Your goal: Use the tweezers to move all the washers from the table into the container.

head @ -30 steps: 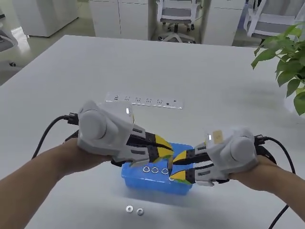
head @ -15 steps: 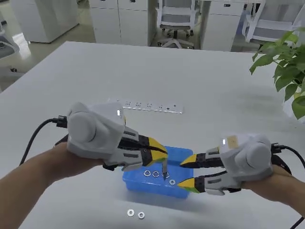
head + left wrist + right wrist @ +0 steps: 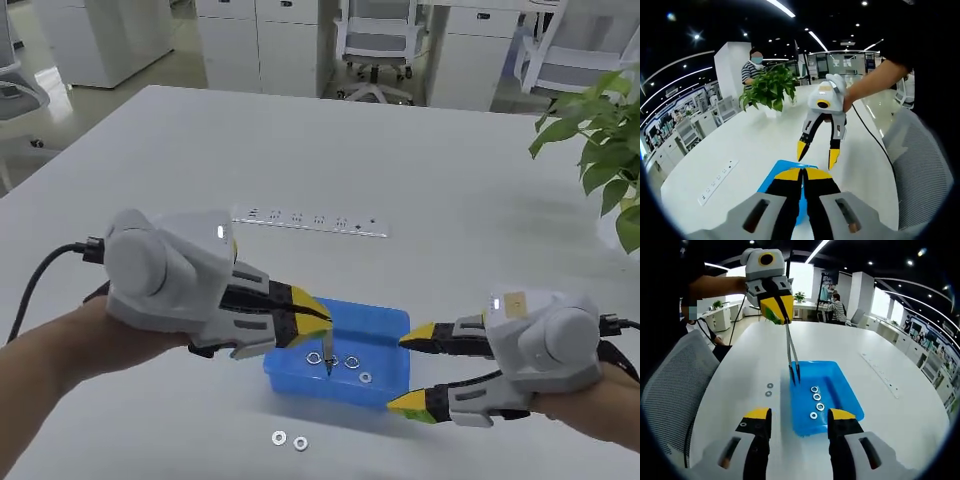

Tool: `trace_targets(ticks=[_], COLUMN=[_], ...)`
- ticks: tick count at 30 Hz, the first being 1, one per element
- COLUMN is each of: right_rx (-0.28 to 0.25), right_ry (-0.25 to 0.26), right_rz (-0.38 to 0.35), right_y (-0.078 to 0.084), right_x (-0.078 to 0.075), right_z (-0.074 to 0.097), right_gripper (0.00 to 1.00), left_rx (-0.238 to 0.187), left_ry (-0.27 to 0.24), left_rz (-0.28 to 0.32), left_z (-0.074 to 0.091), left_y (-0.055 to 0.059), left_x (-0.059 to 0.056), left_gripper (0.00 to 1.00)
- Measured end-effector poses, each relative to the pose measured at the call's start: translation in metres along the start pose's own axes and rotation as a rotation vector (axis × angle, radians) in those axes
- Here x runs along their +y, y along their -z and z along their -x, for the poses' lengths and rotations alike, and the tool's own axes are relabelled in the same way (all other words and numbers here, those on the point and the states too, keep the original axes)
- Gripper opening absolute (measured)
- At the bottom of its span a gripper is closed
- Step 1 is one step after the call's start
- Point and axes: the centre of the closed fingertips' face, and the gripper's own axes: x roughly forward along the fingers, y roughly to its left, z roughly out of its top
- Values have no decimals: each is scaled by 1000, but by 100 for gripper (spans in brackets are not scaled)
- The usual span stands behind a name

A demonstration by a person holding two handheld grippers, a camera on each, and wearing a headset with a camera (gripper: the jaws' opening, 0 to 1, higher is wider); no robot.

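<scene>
1. Four washers (image 3: 820, 406) lie in the blue container (image 3: 840, 385). They form a short row along its floor, straight ahead of the right gripper (image 3: 800, 415).
2. The container rests on the white table (image 3: 420, 170) between the two grippers. It sits beneath the jaw tips of the left gripper (image 3: 315, 312) and just in front of the right gripper's tips.
3. Two loose washers (image 3: 279, 437) lie side by side on the table, outside the container and near its long wall. In the head view they are lower down than both grippers' tips. In the right gripper view they sit just left of the tweezers' points.
4. The left gripper's jaws are pressed together on the upper end of the tweezers (image 3: 791, 355). The tweezers hang down from the yellow tips into the container.
5. The tweezers' points sit inside the container, close to the wall on the loose washers' side and near one end of the row. Whether they touch the floor or pinch a washer is too small to tell.
6. The right gripper's jaws stand well apart with nothing between them. In the head view one yellow tip is at the container's edge and the other is over the bare table beside its corner.
7. A white power strip (image 3: 310, 218) lies flat on the table beyond the container, past the left gripper's tips. A green plant (image 3: 600, 130) stands well beyond the right gripper.
</scene>
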Motion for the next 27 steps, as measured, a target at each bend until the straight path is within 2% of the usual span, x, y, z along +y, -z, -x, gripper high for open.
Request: trace_targets(ticks=[11, 18, 21, 27], right_rx=[-6, -16, -14, -9], right_ry=[8, 0, -7, -22], right_rz=[1, 8, 7, 5], right_y=[-2, -4, -4, -3], right_x=[7, 14, 17, 22], right_z=[4, 3, 1, -3], right_gripper=[54, 55, 57, 59], left_rx=[1, 14, 26, 41], left_ry=[-8, 3, 7, 13], left_rz=[7, 15, 20, 29], left_z=[13, 15, 16, 16], left_y=[2, 11, 19, 29], left_x=[-9, -20, -22, -27], left_gripper=[5, 5, 5, 5])
